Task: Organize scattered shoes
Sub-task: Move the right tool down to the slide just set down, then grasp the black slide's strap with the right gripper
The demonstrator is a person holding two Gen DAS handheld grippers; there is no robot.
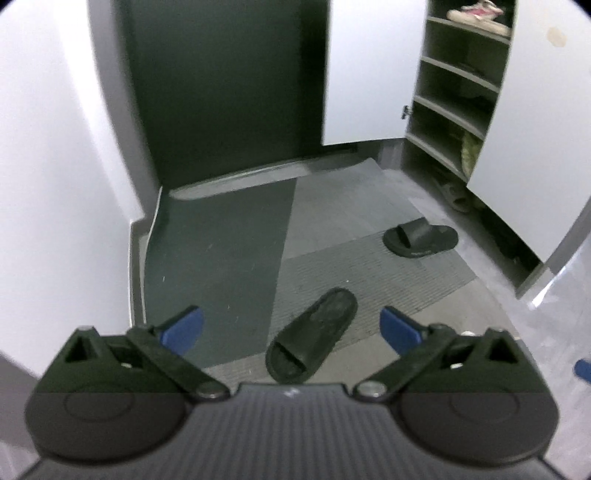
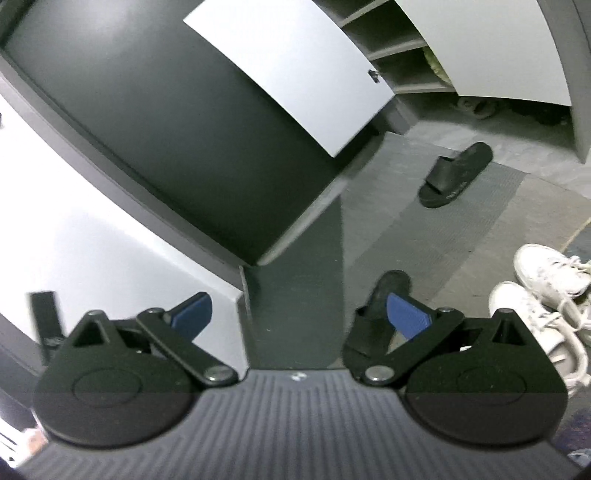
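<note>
Left wrist view: left claw [image 1: 291,326] tilted steeply down toward the floor, blue pads [image 1: 184,326] spread as wide as they go, nothing between them and nothing touched. Just beyond, seen in the gap, near black slide [image 1: 312,334] lying flat on the ribbed grey mat [image 1: 406,280], toe pointing away. Farther right on the same mat, well apart from the first, far black slide [image 1: 421,240] lying crosswise. Behind that, open shoe cabinet [image 1: 458,96] with several shelves, a pale pink-and-white shoe [image 1: 476,13] on the top visible shelf, something greenish low down, too blurred to name. Dark door [image 1: 229,85] at the back.

Right wrist view: right claw [image 2: 299,314] angled less steeply downward and rolled, so the room sits skewed. Pads wide apart, empty, gripping nothing. Right pad overlapping the near black slide [image 2: 373,317] in the picture; contact cannot be told. At the right edge, 2 white sneakers [image 2: 546,291] side by side on the floor. Far black slide [image 2: 456,173] farther off, near the cabinet foot.
</note>
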